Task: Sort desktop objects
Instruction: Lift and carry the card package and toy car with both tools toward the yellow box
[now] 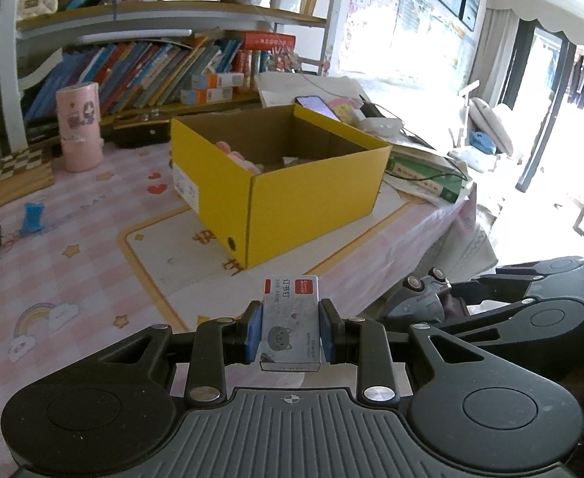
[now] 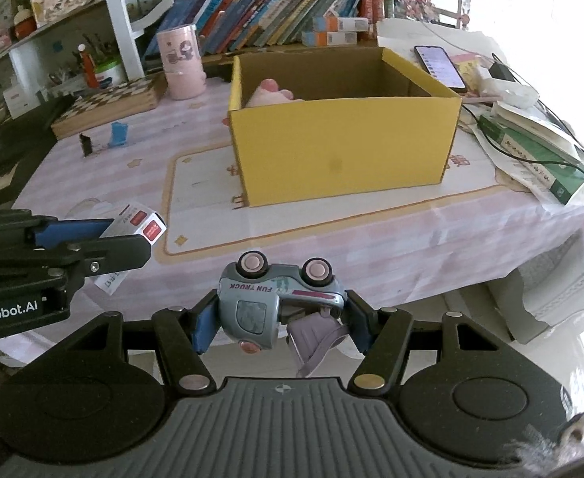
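The left claw (image 1: 291, 336) grips a small staple box (image 1: 291, 324) between its blue pads, holding it above the near edge of the desk (image 1: 93, 279), in front of the open yellow box (image 1: 292, 199). The right claw (image 2: 280, 324) clamps a blue-grey toy truck (image 2: 280, 298) turned upside down, wheels up, just off the near edge of the desk and facing the yellow box. A pink toy (image 2: 270, 93) lies inside the yellow box, and a phone (image 2: 439, 65) rests on papers behind it.
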`<state>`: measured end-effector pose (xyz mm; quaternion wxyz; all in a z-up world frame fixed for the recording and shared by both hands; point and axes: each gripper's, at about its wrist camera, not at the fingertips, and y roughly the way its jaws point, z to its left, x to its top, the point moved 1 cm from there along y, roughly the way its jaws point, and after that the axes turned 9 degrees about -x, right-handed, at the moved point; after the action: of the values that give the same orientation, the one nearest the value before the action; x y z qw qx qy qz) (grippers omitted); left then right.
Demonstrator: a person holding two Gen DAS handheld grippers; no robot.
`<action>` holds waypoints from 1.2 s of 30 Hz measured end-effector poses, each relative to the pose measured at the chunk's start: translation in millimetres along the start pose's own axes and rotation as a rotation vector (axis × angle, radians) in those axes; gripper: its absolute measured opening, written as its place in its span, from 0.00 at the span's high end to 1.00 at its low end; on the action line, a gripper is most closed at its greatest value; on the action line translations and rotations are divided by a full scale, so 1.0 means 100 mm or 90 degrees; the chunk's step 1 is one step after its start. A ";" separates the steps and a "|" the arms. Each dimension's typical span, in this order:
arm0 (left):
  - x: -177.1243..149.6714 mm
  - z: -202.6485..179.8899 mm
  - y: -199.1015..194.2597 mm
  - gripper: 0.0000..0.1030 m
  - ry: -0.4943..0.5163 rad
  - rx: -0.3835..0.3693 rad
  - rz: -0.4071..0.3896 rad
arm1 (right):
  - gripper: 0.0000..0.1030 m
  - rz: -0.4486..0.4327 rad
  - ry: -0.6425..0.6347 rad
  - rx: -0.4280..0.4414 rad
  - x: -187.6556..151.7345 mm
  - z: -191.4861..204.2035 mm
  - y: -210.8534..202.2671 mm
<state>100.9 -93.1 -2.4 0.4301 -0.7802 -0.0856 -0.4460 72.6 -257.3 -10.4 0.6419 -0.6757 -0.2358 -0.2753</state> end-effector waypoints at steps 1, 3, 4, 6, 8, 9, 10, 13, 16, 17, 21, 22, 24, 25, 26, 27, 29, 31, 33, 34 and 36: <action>0.02 -0.02 0.03 0.73 0.000 -0.001 0.001 | 0.41 0.001 0.000 0.000 0.01 -0.04 0.02; 0.05 -0.05 0.11 0.73 0.001 -0.002 0.004 | 0.41 0.004 0.000 -0.001 0.04 -0.11 0.06; 0.07 -0.07 0.15 0.73 0.001 -0.003 0.005 | 0.41 0.005 0.000 -0.001 0.06 -0.15 0.08; 0.11 -0.11 0.23 0.73 0.001 -0.005 0.009 | 0.41 0.007 0.000 -0.001 0.08 -0.23 0.11; 0.14 -0.15 0.30 0.73 0.002 -0.007 0.012 | 0.41 0.010 0.001 -0.001 0.11 -0.32 0.15; 0.16 -0.17 0.35 0.73 0.003 -0.007 0.013 | 0.41 0.011 0.001 -0.001 0.12 -0.36 0.17; 0.18 -0.19 0.38 0.73 0.003 -0.007 0.014 | 0.41 0.012 0.001 0.000 0.14 -0.41 0.19; 0.23 -0.24 0.48 0.73 0.001 -0.004 0.016 | 0.41 0.014 -0.001 0.004 0.19 -0.52 0.25; 0.29 -0.29 0.57 0.73 0.001 0.002 0.014 | 0.41 0.013 -0.005 0.009 0.24 -0.63 0.30; 0.31 -0.32 0.59 0.73 0.002 0.005 0.012 | 0.41 0.010 -0.007 0.010 0.26 -0.67 0.32; 0.41 -0.39 0.67 0.73 0.007 0.021 -0.004 | 0.41 -0.006 -0.011 0.014 0.37 -0.83 0.37; 0.44 -0.40 0.69 0.73 0.007 0.024 -0.007 | 0.41 -0.010 -0.011 0.014 0.40 -0.87 0.38; 0.51 -0.44 0.73 0.73 0.010 0.033 -0.016 | 0.41 -0.018 -0.009 0.017 0.47 -0.96 0.41; 0.55 -0.45 0.74 0.73 0.012 0.038 -0.019 | 0.41 -0.022 -0.008 0.019 0.52 -1.00 0.42; 0.59 -0.47 0.76 0.73 0.015 0.043 -0.025 | 0.41 -0.028 -0.006 0.023 0.57 -1.05 0.44; 0.63 -0.48 0.77 0.73 0.018 0.049 -0.031 | 0.41 -0.033 -0.006 0.025 0.61 -1.08 0.45; 0.72 -0.50 0.79 0.73 0.023 0.061 -0.044 | 0.41 -0.050 -0.007 0.031 0.73 -1.17 0.46; 0.83 -0.52 0.81 0.73 0.029 0.073 -0.058 | 0.41 -0.070 -0.008 0.038 0.87 -1.24 0.47; 0.94 -0.51 0.83 0.73 0.035 0.086 -0.075 | 0.41 -0.090 -0.009 0.044 1.02 -1.31 0.48; 1.00 -0.50 0.85 0.73 0.037 0.091 -0.081 | 0.41 -0.102 -0.012 0.048 1.10 -1.34 0.49; 1.10 -0.49 0.90 0.73 0.043 0.102 -0.093 | 0.41 -0.125 -0.019 0.054 1.26 -1.39 0.51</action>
<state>181.6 -213.1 40.4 0.4599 -0.7196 -0.1630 -0.4940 190.1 -403.9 40.2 0.6365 -0.6255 -0.3217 -0.3165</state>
